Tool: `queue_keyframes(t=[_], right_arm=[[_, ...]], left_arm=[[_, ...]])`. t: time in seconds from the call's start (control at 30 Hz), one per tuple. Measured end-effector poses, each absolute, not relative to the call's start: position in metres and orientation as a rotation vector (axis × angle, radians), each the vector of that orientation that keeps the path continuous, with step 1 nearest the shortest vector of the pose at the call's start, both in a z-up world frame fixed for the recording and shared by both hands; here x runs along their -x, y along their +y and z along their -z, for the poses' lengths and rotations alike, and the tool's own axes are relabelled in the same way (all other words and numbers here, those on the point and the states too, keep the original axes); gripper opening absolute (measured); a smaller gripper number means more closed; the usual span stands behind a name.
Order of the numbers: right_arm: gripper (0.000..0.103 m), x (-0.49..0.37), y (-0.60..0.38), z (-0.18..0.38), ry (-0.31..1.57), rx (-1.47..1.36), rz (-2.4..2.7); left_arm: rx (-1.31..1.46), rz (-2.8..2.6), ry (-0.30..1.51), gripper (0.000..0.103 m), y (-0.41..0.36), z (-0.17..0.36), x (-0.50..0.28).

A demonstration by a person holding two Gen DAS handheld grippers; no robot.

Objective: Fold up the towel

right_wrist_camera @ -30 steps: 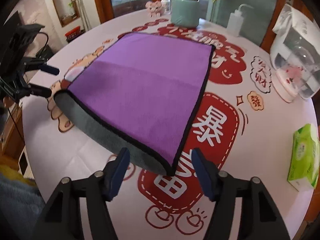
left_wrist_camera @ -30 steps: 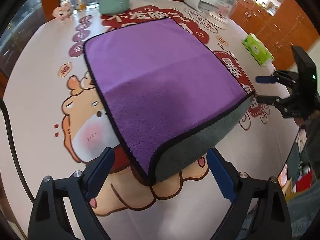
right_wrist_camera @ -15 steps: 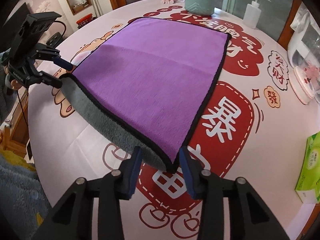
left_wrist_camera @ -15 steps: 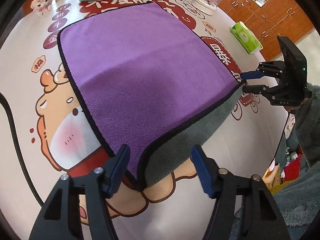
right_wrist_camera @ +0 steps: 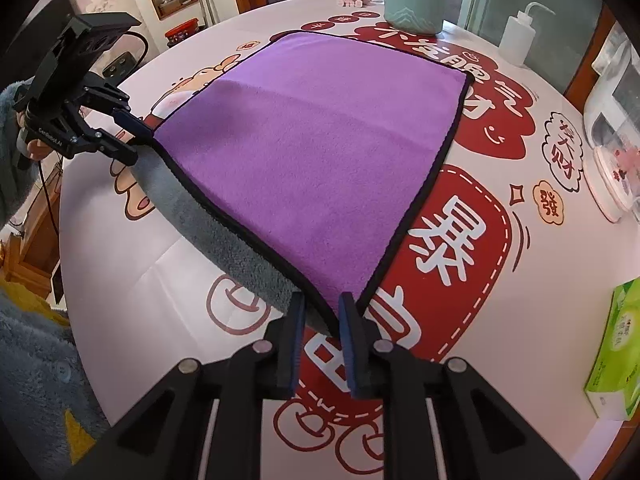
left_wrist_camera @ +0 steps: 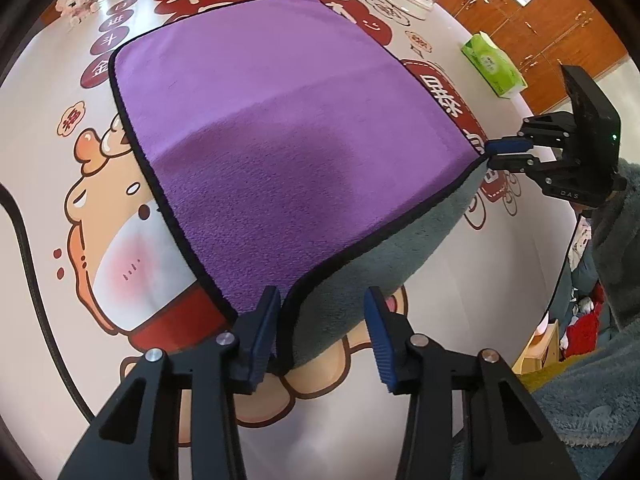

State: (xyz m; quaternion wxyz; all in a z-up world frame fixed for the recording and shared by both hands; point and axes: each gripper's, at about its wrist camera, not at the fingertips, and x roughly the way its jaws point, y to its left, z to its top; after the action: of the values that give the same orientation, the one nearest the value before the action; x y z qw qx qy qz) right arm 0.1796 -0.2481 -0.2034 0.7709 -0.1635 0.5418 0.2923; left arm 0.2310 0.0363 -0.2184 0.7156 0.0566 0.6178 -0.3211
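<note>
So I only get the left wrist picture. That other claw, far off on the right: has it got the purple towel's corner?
Observer: In the right wrist view, the right gripper has its fingers close together with a near corner of the purple towel between them. I cannot tell whether they are pinching it.
Operator: And my own claw, seen from over there?
Observer: The left gripper is open, with its fingers on either side of the other near corner.
Operator: Is there anything at the back of the table I can't see?
Observer: A white squeeze bottle stands beyond the towel's far right corner.
</note>
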Motion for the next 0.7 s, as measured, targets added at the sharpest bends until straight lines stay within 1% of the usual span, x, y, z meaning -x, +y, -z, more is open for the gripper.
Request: queue_keyframes(t=[0.17, 0.23, 0.27, 0.3, 0.33, 0.37, 0.4, 0.57, 0.7], right_arm=[[0.016, -0.179, -0.249, 0.203, 1.171, 0.357, -0.633], [0.016, -0.179, -0.249, 0.204, 1.172, 0.355, -0.632], [0.016, -0.179, -0.249, 0.204, 1.173, 0.357, -0.631], [0.015, -0.179, -0.249, 0.204, 1.172, 0.358, -0.631], [0.016, -0.178, -0.249, 0.204, 1.173, 0.36, -0.63], [0.016, -0.178, -0.249, 0.204, 1.172, 0.362, -0.628], [0.015, -0.178, -0.248, 0.204, 1.169, 0.364, -0.626], [0.011, -0.177, -0.247, 0.201, 1.153, 0.372, -0.608], [0.007, -0.176, -0.244, 0.196, 1.126, 0.382, -0.583]], left_arm=[[-0.124, 0.687, 1.388, 0.042, 0.042, 0.224, -0.233], [-0.119, 0.685, 1.39, 0.035, 0.043, 0.226, -0.233], [-0.116, 0.684, 1.391, 0.028, 0.043, 0.226, -0.232], [-0.113, 0.682, 1.39, 0.023, 0.044, 0.226, -0.232], [-0.113, 0.678, 1.389, 0.022, 0.044, 0.226, -0.232], [-0.115, 0.674, 1.386, 0.016, 0.044, 0.225, -0.232], [-0.117, 0.671, 1.383, 0.012, 0.044, 0.225, -0.232], [-0.143, 0.638, 1.364, 0.008, 0.043, 0.221, -0.226], [-0.146, 0.6, 1.329, 0.007, 0.042, 0.211, -0.22]])
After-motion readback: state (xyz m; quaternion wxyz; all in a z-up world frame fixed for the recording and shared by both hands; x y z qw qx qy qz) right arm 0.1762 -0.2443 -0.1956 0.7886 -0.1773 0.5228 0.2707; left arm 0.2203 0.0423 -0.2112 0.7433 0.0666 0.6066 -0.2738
